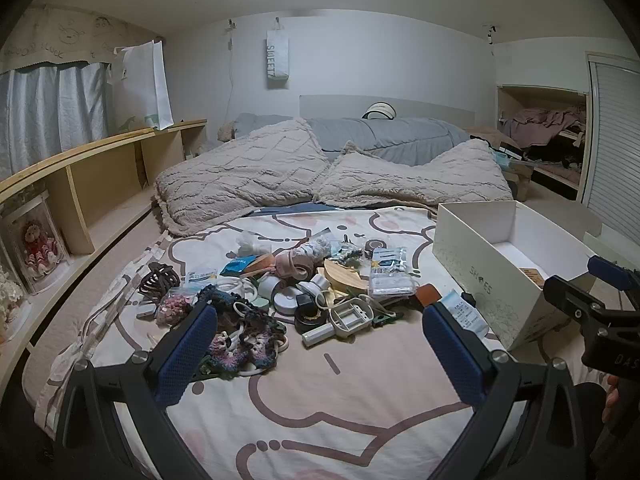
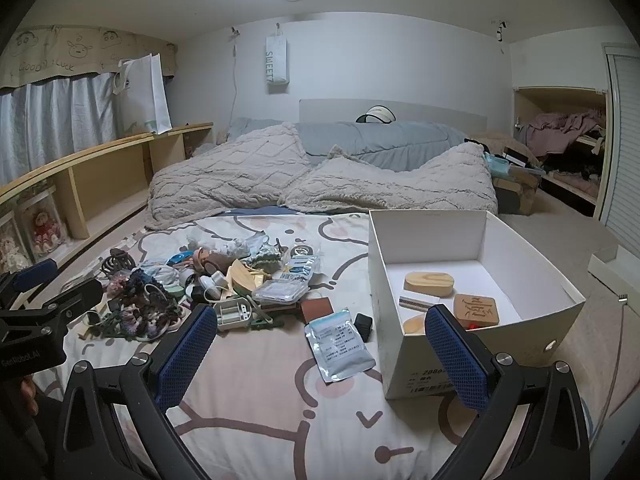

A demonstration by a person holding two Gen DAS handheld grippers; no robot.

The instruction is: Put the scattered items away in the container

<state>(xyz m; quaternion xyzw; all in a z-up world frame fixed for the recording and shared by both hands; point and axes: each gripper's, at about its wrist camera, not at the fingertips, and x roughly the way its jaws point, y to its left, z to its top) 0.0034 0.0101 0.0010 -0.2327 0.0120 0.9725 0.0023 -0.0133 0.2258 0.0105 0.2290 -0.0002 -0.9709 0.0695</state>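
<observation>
Both tools are hovering spread wide and empty above the bedsheet (image 2: 280,400). The left gripper (image 1: 320,356) is facing the scattered pile (image 1: 288,288), lying left of the white shoebox (image 2: 400,280). The right gripper (image 2: 320,356) is hanging by the shoebox's near corner, likely because wooden pieces (image 2: 476,309) are sitting inside already; a foil sachet (image 2: 340,346) is lying just left of the shoebox.
</observation>
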